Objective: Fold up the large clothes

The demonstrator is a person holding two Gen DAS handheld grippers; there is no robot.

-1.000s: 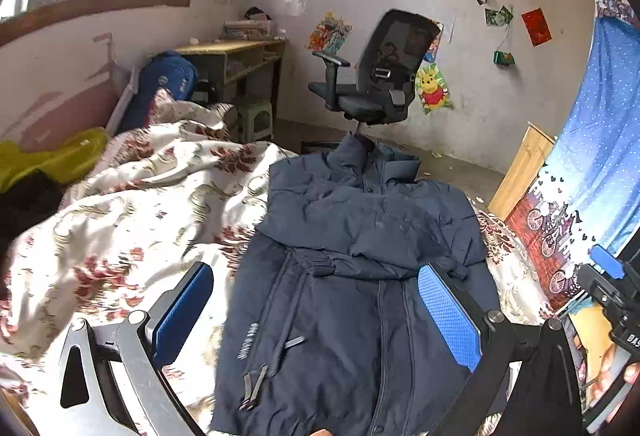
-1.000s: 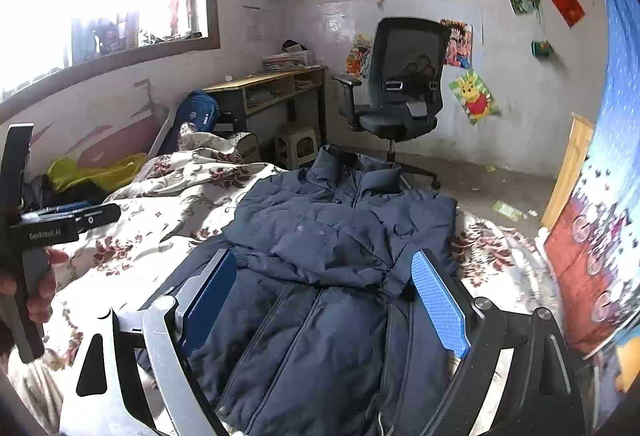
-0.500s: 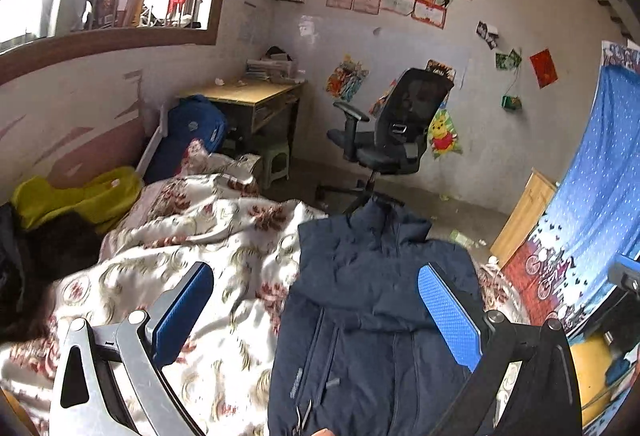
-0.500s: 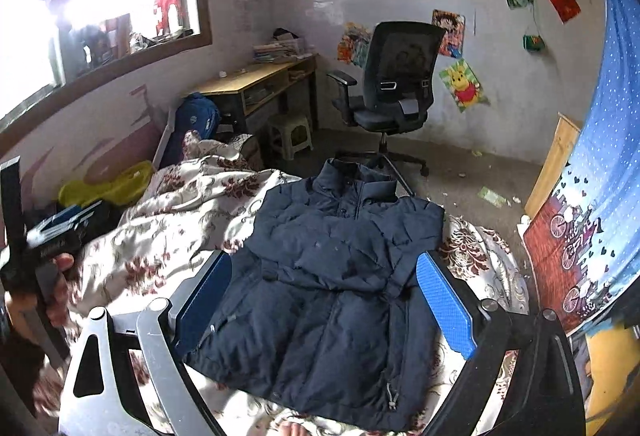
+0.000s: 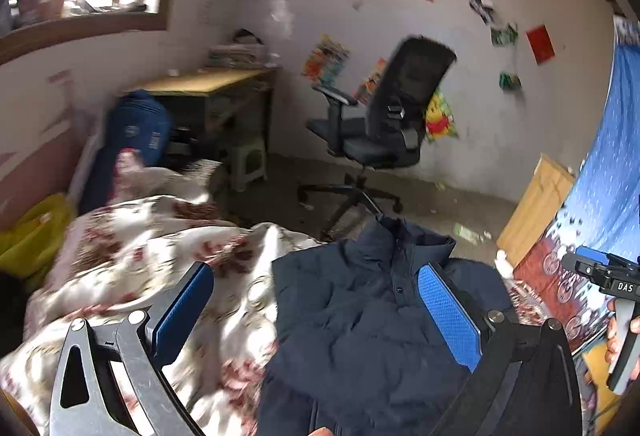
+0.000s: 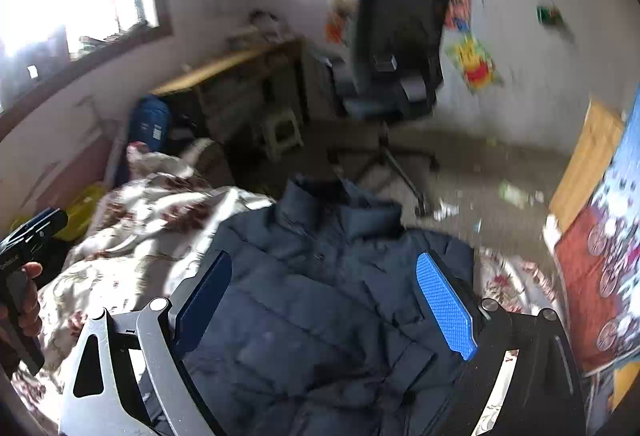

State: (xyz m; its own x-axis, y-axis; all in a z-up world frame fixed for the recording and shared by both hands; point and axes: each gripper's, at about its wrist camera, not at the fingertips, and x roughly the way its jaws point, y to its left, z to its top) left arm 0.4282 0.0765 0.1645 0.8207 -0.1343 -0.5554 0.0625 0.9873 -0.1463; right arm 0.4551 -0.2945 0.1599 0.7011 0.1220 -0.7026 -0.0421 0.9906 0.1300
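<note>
A dark navy padded jacket [image 5: 360, 320] lies flat on a floral bedspread [image 5: 132, 260], collar toward the far end of the bed. It also shows in the right wrist view [image 6: 320, 300], sleeves folded across its front. My left gripper [image 5: 316, 310] is open and empty, held above the jacket's left edge. My right gripper [image 6: 324, 304] is open and empty, held above the jacket's chest. The right gripper's handle [image 5: 616, 300] shows at the right edge of the left wrist view.
A black office chair [image 5: 384, 131] stands on the floor beyond the bed. A wooden desk [image 5: 212, 87], a small stool [image 5: 248, 163] and a blue backpack [image 5: 136, 135] are at the back left. A blue patterned curtain [image 5: 608, 171] hangs on the right.
Both grippers have pulled back and tilted up from the jacket, so more of the room shows. Both stay open and empty. The jacket has not moved.
</note>
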